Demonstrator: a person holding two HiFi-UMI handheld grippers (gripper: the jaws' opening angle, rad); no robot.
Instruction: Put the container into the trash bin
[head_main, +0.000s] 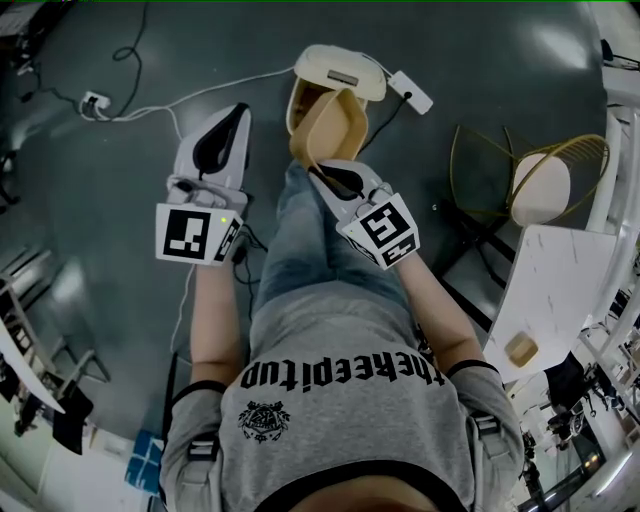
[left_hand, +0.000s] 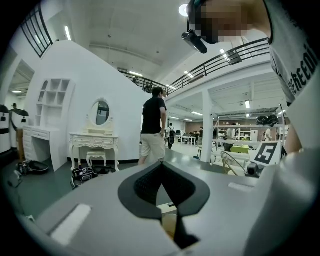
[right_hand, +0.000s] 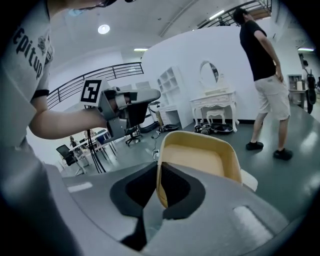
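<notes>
In the head view, the right gripper (head_main: 330, 178) holds a tan container (head_main: 325, 125) by its near rim, tilted on edge, just over the open cream trash bin (head_main: 335, 62) that stands on the grey floor (head_main: 480, 70). The left gripper (head_main: 238, 112) hangs beside it to the left, apart from both. A wire chair (head_main: 530, 170) and a white counter (head_main: 560, 280) stand to the right.

In the left gripper view, the dark pads (left_hand: 145, 185) meet at their tips with nothing between them. A person (left_hand: 152, 127) stands by a white dressing table (left_hand: 95, 142).

In the right gripper view, the jaws are clamped on the container's side wall, its open hollow facing the camera.
</notes>
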